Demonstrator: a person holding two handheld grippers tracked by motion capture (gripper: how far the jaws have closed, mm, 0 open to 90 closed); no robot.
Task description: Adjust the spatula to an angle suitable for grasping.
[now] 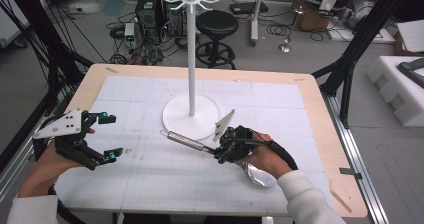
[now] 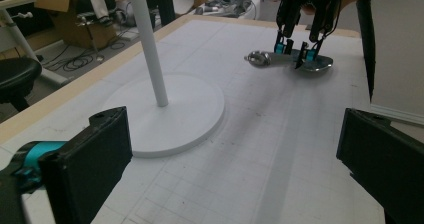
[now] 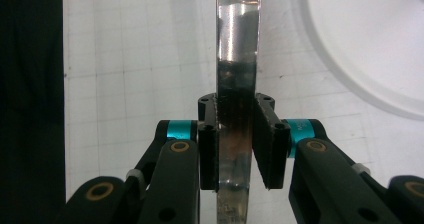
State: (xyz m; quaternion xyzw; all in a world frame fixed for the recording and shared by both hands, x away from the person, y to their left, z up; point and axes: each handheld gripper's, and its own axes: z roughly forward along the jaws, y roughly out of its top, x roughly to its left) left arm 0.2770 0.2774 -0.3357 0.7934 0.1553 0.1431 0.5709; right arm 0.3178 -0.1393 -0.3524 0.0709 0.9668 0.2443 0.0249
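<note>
beside stand base (image 1: 176,118), right gripper (image 1: 223,151) clamping spoon (image 1: 187,140), mat open leftward

Left tongs (image 1: 111,137) hover level with jaws wide apart; right tongs (image 1: 218,155) are clamped tight, wrist angled leftward.

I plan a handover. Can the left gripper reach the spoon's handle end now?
Probably yes: the left gripper is open, and only bare table lies between it and the handle end, clear of the right gripper.
</note>
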